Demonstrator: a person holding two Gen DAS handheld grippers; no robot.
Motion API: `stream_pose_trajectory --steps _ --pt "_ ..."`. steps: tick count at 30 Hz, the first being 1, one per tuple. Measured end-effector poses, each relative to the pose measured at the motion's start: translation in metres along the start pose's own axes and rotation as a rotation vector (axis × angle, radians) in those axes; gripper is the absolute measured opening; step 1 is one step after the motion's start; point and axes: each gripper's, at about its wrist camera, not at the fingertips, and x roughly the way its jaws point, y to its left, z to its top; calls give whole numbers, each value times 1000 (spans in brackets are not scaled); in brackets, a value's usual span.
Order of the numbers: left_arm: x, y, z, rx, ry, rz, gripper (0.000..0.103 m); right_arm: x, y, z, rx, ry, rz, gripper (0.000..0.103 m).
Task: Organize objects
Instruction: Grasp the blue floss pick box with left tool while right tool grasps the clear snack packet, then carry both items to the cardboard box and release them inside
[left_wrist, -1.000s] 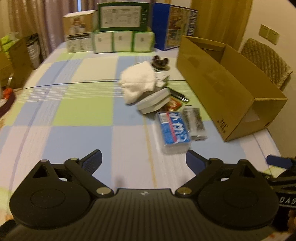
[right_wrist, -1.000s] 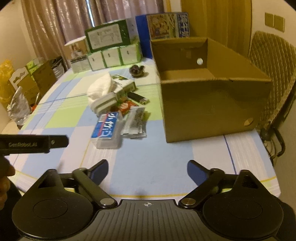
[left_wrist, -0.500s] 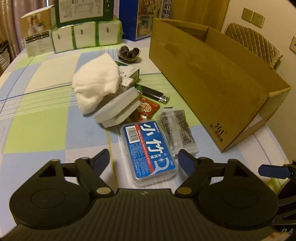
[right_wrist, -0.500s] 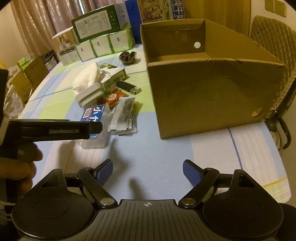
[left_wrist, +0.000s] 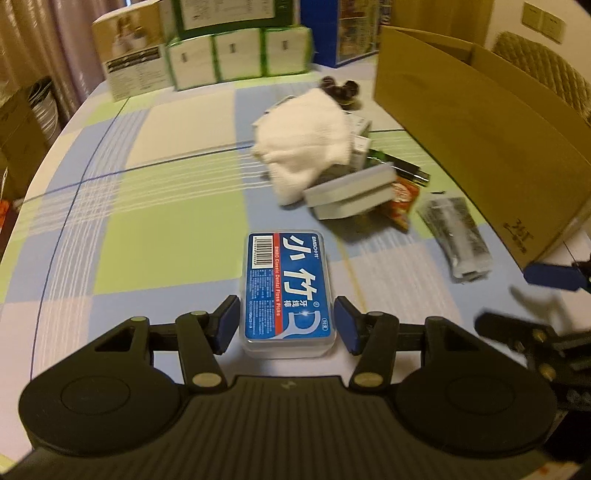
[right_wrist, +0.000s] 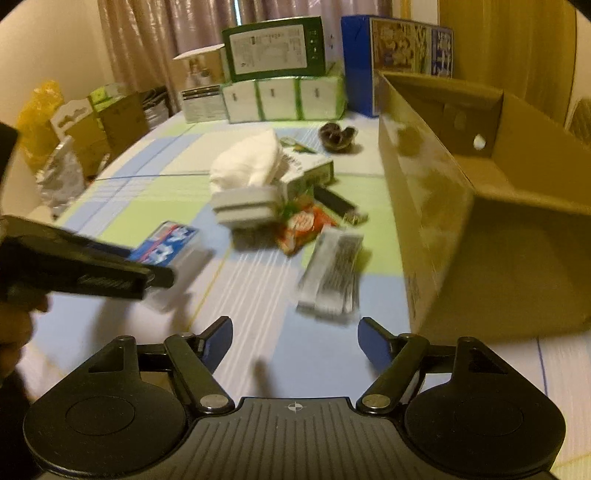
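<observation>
A blue floss-pick box (left_wrist: 286, 291) lies on the checked tablecloth, and my left gripper (left_wrist: 287, 325) has its blue pads against both sides of the box's near end. My right gripper (right_wrist: 295, 338) hangs open and empty over the cloth, just short of a clear packet (right_wrist: 332, 273) with dark contents. Behind these is a heap: a white cloth (left_wrist: 306, 147), a grey case (left_wrist: 351, 192), a red snack packet (right_wrist: 306, 225) and a black stick (right_wrist: 336, 203). An open cardboard box (right_wrist: 480, 221) stands to the right of the heap.
Green-and-white cartons (right_wrist: 280, 96) and a blue box (right_wrist: 358, 62) are stacked at the table's far end. A dark bow-shaped item (right_wrist: 338, 136) sits near them. A quilted chair (left_wrist: 543, 66) stands behind the cardboard box. A hand (right_wrist: 14, 332) holds the left gripper.
My left gripper moved forward onto the floss-pick box and narrowed its fingers to the box's sides. My right gripper swung left towards the clear packet and stayed open.
</observation>
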Motion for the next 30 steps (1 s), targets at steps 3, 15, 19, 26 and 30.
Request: stream_pose_trajectory --steps 3,15,19,26,30 --pt "-2 7 1 -21 -13 -7 53 19 6 7 -17 -21 -64 72" --pt "2 12 5 -38 -26 -34 60 56 -1 9 93 -29 -174 43" --pt "6 8 4 -17 -28 -45 60 47 3 4 90 -5 -134 42" --pt "14 3 6 9 -24 -26 60 50 3 5 94 -7 -123 50" --pt "21 1 7 28 -9 -5 53 51 3 6 95 -11 -118 42"
